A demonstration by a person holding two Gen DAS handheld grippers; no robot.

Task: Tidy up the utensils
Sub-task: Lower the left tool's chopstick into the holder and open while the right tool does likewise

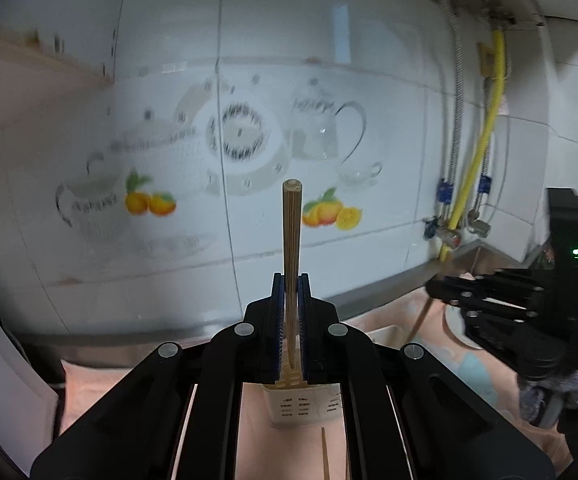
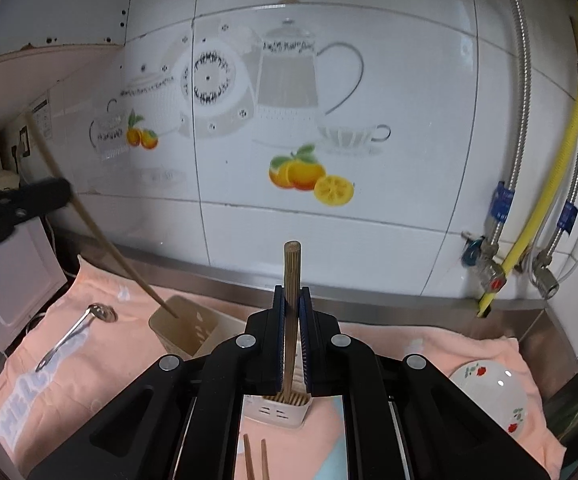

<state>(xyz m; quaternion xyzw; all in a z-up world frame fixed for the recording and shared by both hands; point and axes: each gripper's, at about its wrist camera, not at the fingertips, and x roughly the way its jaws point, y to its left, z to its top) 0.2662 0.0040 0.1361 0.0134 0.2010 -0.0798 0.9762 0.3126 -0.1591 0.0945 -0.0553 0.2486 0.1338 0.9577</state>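
A: Tiled kitchen wall [image 2: 369, 216] w/ teapot print, peach cloth [image 2: 429, 344] on the counter.

B: Claws?

A: Left gripper [image 1: 291, 292] clamped on a pale chopstick [image 1: 292, 232], upright. Right gripper [image 2: 292, 304] clamped on a darker chopstick [image 2: 291, 276], also upright.

B: Around them?

A: White slotted holder [image 2: 277, 412] just below the right claw, two chopsticks [image 2: 256, 460] lying in front. Beige holder [image 2: 185, 332] to the left, spoon [image 2: 73, 332] further left, floral bowl [image 2: 493, 392] at right.
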